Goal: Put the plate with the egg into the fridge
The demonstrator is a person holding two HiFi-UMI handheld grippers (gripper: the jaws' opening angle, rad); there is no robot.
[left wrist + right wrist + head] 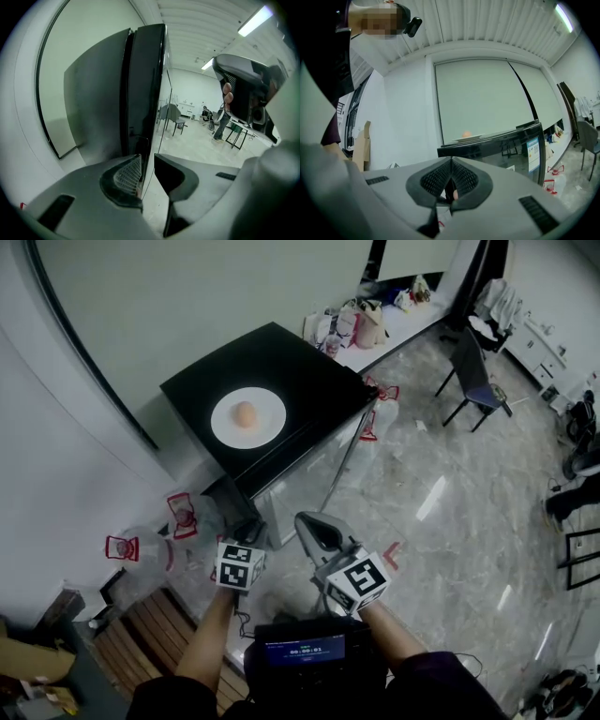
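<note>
A round white plate [270, 430] bearing a brown egg [245, 413] sits on top of a low, glossy black fridge [291, 362] beside a white wall. The left tongs [147, 164] stand spread, the fridge's dark front edge showing in their gap. The right tongs [451, 161] are pressed together, below the plate's level.
</note>
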